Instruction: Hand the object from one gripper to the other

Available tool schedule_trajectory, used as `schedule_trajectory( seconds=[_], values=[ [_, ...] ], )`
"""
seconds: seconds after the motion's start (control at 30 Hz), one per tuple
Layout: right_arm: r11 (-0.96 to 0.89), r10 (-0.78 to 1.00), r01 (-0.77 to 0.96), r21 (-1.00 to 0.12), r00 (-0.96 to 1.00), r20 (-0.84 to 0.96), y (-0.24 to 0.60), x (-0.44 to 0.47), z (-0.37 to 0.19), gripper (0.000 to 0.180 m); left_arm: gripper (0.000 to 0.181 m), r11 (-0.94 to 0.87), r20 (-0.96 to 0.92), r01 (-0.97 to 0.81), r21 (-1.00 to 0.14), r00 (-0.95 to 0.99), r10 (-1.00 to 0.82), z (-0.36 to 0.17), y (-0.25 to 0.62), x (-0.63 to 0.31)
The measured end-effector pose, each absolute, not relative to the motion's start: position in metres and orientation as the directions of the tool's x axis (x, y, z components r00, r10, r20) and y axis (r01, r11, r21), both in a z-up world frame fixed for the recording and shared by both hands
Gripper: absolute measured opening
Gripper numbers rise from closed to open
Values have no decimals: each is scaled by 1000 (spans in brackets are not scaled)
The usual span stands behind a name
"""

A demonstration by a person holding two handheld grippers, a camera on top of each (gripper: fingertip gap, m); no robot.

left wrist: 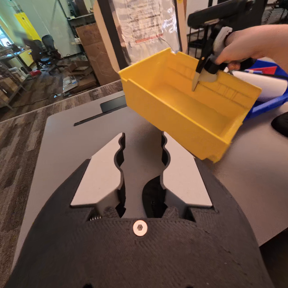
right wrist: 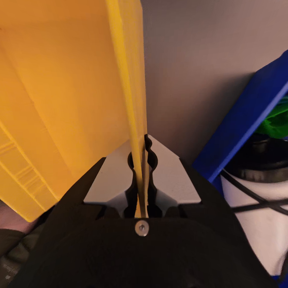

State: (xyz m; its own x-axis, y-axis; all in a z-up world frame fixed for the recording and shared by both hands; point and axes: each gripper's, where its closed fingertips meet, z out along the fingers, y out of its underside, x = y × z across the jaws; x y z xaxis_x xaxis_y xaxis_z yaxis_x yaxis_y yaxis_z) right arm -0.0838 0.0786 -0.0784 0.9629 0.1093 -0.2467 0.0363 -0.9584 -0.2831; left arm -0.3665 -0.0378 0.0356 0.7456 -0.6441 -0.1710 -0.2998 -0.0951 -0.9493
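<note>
A: Left wrist view, surface?
B: Grey table (left wrist: 70, 140), matte, rounded corner, with a dark slot and a dark flat panel (left wrist: 113, 105) set into it. Past its edge, mottled grey-brown carpet (left wrist: 18, 140).

A: Room beyond?
B: Flattened cardboard boxes (left wrist: 92, 51) leaning and lying on the floor, office chairs (left wrist: 46, 49), cluttered shelving at left, a yellow panel (left wrist: 26, 26) on the far wall, and a plastic-wrapped sheet (left wrist: 146, 26) on a dark post.

A: Left gripper (left wrist: 143, 140)?
B: Low over the table, its grey fingers parted with bare tabletop between them, nothing held.

A: The object?
B: Yellow bin (left wrist: 179, 112), held tilted in the air above the table, just ahead and right of the left fingers, not touching them. The right gripper (left wrist: 198, 81), in a person's hand (left wrist: 249, 46), pinches its far wall from above. Behind it, a blue bin (left wrist: 268, 102) on the table with a white item in it.

A: Right wrist view?
B: Right gripper (right wrist: 141, 137) closed narrowly on the yellow bin (right wrist: 62, 78), whose thin wall runs between its fingers. Grey table (right wrist: 194, 62) behind. At right, the blue bin (right wrist: 249, 109) holds a white container (right wrist: 257, 210), black cords and something green (right wrist: 277, 121).
</note>
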Motion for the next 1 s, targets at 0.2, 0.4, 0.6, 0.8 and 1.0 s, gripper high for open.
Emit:
schedule_trajectory(
  seconds=[0.2, 0.4, 0.6, 0.8, 1.0],
  values=[
    [-896, 242, 172, -408, 962, -127, 57, -92, -1, 4, 45, -87, -154, -242, -966, 815, -558, 56, -38, -397],
    [-869, 288, 249, -427, 957, -28, 25, -81, 42, 4, 46, -144, -58, -174, -974, 808, -586, 55, -35, -391],
    [-871, 229, 220, -439, 973, 31, -3, -35, 55, 4, 51, -272, 37, -215, -938, 717, -696, 21, -30, -337],
    [-898, 142, 135, -418, 990, 15, -28, 26, 52, 4, 58, -333, 105, -324, -885, 559, -822, -11, -36, -245],
    [-909, -8, -8, -417, 1000, -2, -52, 108, 55, 4, 76, -353, 176, -369, -860, 435, -883, -25, -29, -151]
  ],
)
